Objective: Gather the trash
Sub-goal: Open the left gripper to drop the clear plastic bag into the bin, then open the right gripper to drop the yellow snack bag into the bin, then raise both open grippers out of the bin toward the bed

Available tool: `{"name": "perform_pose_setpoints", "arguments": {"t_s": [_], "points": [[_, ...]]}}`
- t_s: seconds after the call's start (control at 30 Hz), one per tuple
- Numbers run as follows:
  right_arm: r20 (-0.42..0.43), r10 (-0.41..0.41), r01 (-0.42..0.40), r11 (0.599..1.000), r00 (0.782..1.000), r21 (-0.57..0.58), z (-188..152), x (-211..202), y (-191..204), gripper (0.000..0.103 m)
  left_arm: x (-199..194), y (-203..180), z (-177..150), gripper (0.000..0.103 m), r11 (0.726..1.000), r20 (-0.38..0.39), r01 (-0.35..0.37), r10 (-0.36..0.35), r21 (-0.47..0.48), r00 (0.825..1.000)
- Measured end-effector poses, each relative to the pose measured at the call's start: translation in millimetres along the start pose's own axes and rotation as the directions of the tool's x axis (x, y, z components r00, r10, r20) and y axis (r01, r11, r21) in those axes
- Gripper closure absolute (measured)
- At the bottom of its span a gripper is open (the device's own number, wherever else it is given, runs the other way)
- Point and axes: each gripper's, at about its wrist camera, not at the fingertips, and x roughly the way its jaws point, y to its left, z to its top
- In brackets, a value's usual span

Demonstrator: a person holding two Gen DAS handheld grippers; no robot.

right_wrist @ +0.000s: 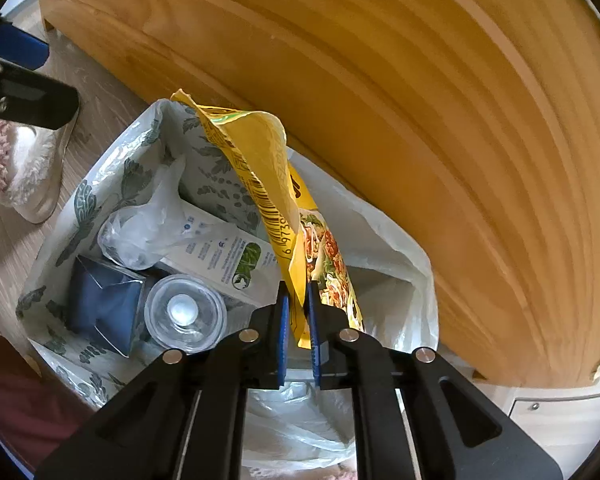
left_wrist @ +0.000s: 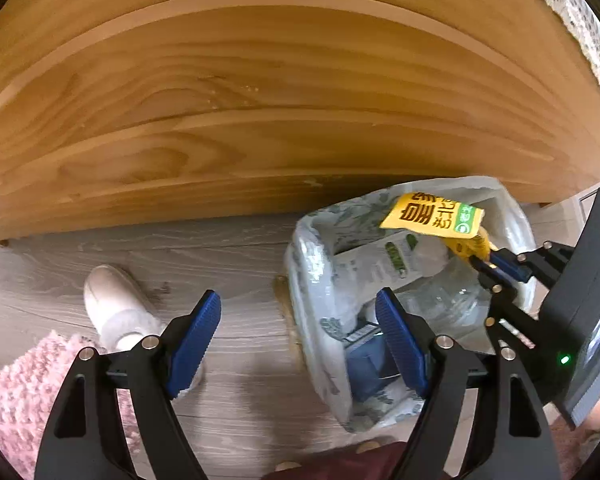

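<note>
Between the right hand-held gripper (right_wrist: pixel 298 320) pads: yellow snack wrapper (right_wrist: pixel 268 184) pinched, hanging over the lined trash bin (right_wrist: pixel 100 184) | light, crinkly, slippery film; grip an edge | left hand-held gripper (left_wrist: pixel 300 340) spread, empty

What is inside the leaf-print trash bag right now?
Inside the trash bag: a white carton, a blue box, a clear plastic cup and crumpled clear plastic. Anything beneath them is covered.

A big wooden panel (left_wrist: pixel 260 92) with strong grain stands on the grey wood-look floor (left_wrist: pixel 240 264). A pale fluffy slipper (left_wrist: pixel 120 308) rests on the floor beside a pink shaggy rug (left_wrist: pixel 16 392).
</note>
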Motion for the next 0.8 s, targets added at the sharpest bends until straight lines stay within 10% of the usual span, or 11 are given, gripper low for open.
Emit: {"name": "perform_pose_setpoints", "arguments": {"t_s": [0.17, 0.3, 0.57, 0.8], "points": [[-0.014, 0.026, -0.026, 1.0, 1.0, 0.015, 2, -1, 0, 0.084, -1, 7, 1, 0.018, 0.997, 0.007, -0.079, 0.079, 0.015, 0.997], [-0.055, 0.035, -0.033, 0.999, 0.998, 0.034, -1, 1, 0, 0.045, 3, 15, 0, 0.018, 0.996, -0.012, -0.091, 0.091, -0.018, 0.996], [-0.087, 0.139, -0.119, 0.972, 0.986, 0.204, -10, -1, -20, 0.016, 4, 24, 2, 0.018, 0.996, -0.022, -0.08, 0.079, -0.049, 0.997], [-0.057, 0.23, -0.196, 0.915, 0.972, 0.354, -23, -3, -44, 0.008, -5, 20, 3, 0.018, 0.997, -0.005, -0.067, 0.067, -0.041, 0.998]]}}
